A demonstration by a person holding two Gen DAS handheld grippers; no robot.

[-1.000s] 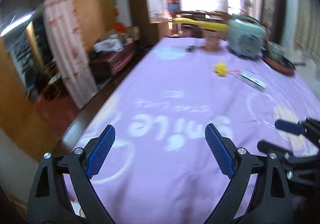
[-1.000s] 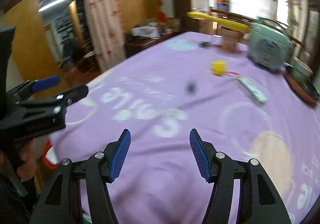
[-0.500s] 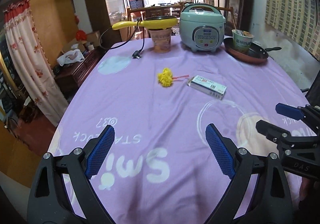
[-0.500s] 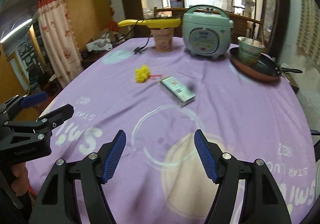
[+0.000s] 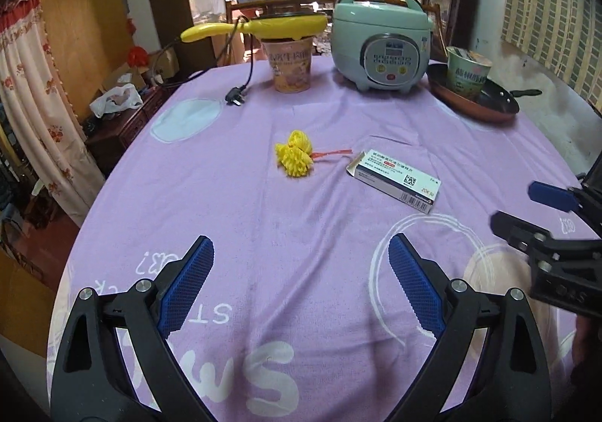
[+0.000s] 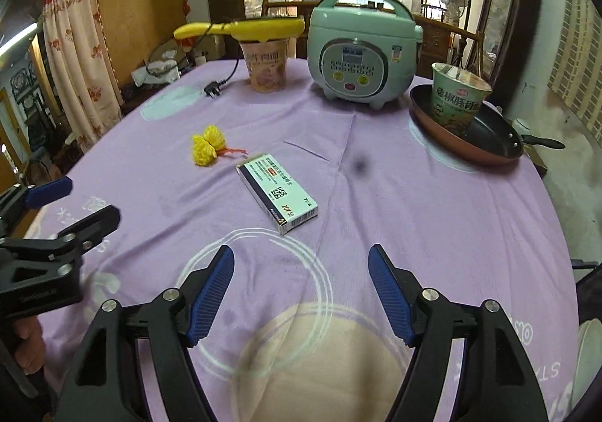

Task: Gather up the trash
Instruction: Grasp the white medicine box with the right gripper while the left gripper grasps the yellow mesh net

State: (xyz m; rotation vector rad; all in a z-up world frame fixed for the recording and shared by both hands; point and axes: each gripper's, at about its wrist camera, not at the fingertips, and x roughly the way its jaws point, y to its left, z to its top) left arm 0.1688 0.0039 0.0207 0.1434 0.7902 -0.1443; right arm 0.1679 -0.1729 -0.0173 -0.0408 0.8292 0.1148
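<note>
Left wrist view: the left gripper [image 5: 301,283] hangs over the purple desk [image 5: 233,204], its blue fingers [image 5: 186,284] spread wide with only cloth between them. Ahead lie a yellow net wad [image 5: 294,158] and, to its right, a small medicine box [image 5: 395,180], both well beyond the fingertips.

Right wrist view: the right gripper [image 6: 301,292] has its jaws opening, nothing between them. The medicine box [image 6: 277,192] lies just ahead, the net wad [image 6: 207,150] farther left, a green noodle cup [image 6: 457,98] in a pan [image 6: 489,143].
</note>
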